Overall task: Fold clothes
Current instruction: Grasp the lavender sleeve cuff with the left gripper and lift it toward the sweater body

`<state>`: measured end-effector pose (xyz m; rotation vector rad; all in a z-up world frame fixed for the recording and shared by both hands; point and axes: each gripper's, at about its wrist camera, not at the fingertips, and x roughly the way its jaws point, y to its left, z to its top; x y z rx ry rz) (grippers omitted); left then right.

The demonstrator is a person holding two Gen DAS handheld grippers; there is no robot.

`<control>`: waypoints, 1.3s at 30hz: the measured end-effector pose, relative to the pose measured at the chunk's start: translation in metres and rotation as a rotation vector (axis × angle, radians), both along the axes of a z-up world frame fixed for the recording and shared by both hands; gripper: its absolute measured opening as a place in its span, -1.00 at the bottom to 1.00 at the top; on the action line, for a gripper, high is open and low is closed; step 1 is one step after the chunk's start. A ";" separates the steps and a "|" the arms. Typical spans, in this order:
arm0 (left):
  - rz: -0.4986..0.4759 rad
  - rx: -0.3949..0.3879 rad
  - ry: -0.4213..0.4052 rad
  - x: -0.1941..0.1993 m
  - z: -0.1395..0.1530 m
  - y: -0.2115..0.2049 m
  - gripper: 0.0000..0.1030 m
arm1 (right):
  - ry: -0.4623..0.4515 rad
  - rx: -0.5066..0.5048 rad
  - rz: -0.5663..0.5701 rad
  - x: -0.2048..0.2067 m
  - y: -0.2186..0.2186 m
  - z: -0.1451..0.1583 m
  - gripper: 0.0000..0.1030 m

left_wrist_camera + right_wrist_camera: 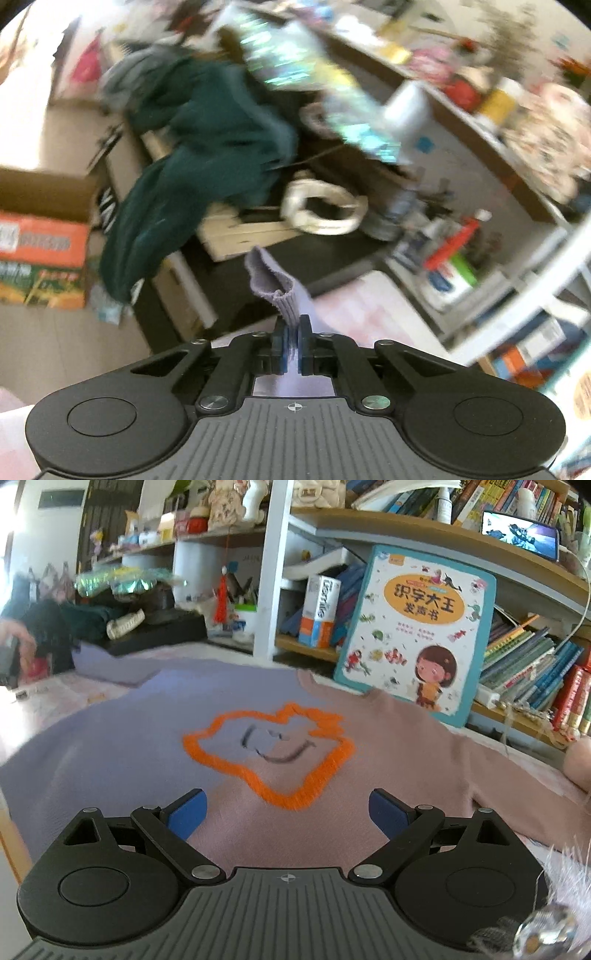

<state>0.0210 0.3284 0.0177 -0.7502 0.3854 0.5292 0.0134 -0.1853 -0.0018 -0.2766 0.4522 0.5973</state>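
Observation:
A lilac-and-pink knit sweater (155, 738) with an orange outlined smiley shape (273, 753) lies flat on the bed in the right wrist view. My right gripper (287, 814) hovers just above its pink lower part, open, nothing between the blue pads. In the left wrist view my left gripper (291, 345) is shut on a ribbed lilac cuff (275, 284) of the sweater, lifted above the pink bedding (369, 306). That view is motion-blurred. A hand holding the left gripper shows at the far left edge (14, 635) of the right wrist view.
A children's book (417, 635) leans against a crowded bookshelf (524, 657) right behind the sweater. A dark green garment (192, 155) drapes over cardboard boxes (40, 258) beside a black desk (325, 251) with clutter. A fluffy pink item (580, 760) sits at the right edge.

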 end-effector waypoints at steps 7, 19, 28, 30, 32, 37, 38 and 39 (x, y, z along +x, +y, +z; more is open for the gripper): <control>-0.189 0.121 -0.081 0.015 0.047 -0.055 -0.95 | 0.034 0.029 -0.080 -0.018 -0.048 0.004 0.82; -0.529 0.196 -0.221 0.068 0.107 -0.189 -0.95 | 0.148 0.045 -0.034 -0.021 -0.066 -0.009 -0.32; -0.703 0.167 -0.246 0.116 0.114 -0.274 -0.95 | 0.154 0.047 -0.033 -0.021 -0.066 -0.008 -0.31; -0.727 0.152 -0.234 0.123 0.108 -0.288 -0.95 | 0.155 0.048 -0.033 -0.020 -0.066 -0.008 -0.31; -0.748 0.158 -0.216 0.130 0.100 -0.303 -0.94 | 0.153 0.044 -0.034 -0.020 -0.065 -0.009 -0.30; -0.766 0.130 -0.159 0.147 0.074 -0.331 -0.94 | 0.153 0.044 -0.034 -0.021 -0.065 -0.009 -0.30; -0.767 0.118 -0.147 0.151 0.068 -0.336 -0.94 | 0.153 0.045 -0.034 -0.021 -0.065 -0.009 -0.30; -0.771 0.106 -0.136 0.154 0.063 -0.340 -0.94 | 0.153 0.045 -0.034 -0.021 -0.065 -0.009 -0.30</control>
